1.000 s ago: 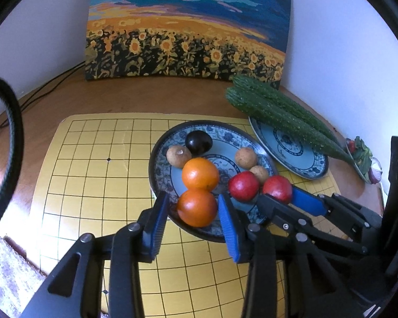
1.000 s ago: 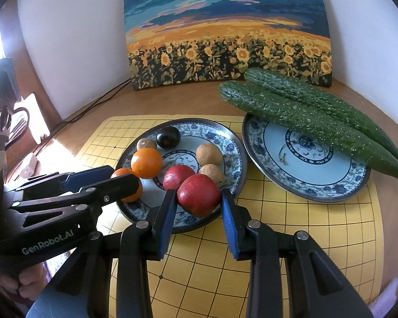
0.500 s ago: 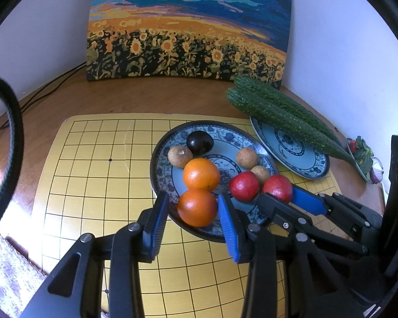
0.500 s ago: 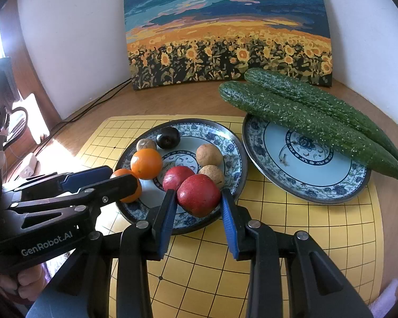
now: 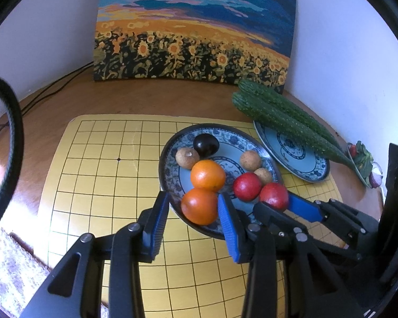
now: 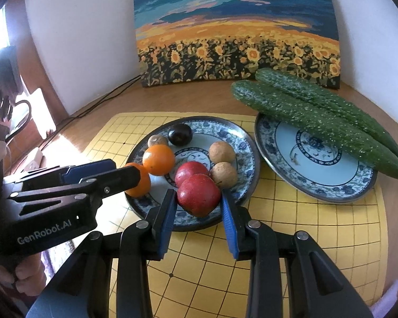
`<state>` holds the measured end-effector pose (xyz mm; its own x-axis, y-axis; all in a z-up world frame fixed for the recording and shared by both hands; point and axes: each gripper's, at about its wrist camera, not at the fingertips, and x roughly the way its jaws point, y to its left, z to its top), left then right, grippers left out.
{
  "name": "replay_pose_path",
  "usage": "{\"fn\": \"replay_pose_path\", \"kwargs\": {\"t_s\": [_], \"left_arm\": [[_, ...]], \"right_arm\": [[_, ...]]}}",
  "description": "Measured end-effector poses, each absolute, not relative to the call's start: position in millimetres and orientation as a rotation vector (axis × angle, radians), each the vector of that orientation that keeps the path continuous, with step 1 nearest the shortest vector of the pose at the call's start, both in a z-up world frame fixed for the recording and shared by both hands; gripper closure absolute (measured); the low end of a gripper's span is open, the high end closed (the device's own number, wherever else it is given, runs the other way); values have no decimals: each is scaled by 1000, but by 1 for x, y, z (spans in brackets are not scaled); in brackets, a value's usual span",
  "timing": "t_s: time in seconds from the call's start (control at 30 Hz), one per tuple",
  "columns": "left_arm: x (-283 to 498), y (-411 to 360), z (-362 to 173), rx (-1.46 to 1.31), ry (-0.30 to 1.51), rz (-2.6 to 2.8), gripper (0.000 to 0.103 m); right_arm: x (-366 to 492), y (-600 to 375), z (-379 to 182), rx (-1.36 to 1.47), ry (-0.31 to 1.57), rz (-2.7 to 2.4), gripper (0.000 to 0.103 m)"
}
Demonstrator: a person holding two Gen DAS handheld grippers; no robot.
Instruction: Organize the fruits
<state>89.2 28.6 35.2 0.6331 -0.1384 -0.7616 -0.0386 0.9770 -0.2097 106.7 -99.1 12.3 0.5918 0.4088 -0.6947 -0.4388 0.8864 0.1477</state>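
Fruits sit crowded on the plate (image 5: 169, 185) at frame centre, where the left gripper (image 5: 193, 206) spread around an orange (image 5: 199, 206) and the right gripper (image 6: 199, 198) around an apple (image 6: 198, 194) risk nudging neighbours off the rim.

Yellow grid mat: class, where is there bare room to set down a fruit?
The mat is bare left of the fruit plate. The second plate is bare in the centre, its far side under cucumbers. The fruit plate is crowded.
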Motion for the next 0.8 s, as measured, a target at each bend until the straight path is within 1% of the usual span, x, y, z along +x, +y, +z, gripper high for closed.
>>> {"fn": "replay_pose_path", "kwargs": {"t_s": [0.2,0.27,0.33,0.37,0.43,0.7,0.8], "left_arm": [[88,26,35,-209,891,-62,63],[87,26,35,-211,893,-61,63],[87,26,35,-211,893,-59,63],[86,26,36,-211,892,-58,63],[84,27,36,-212,891,-56,63],[69,30,43,-214,883,-55,63],[62,28,43,-198,890,-40,59]], "right_arm": [[107,-96,10,-51,810,491,68],[107,-96,11,-53,810,493,65],[105,-95,12,-57,805,499,57],[104,-94,13,-60,802,497,55],[101,-94,14,-61,799,495,49],[88,-103,19,-45,794,470,43],[82,-109,20,-39,796,444,42]]}}
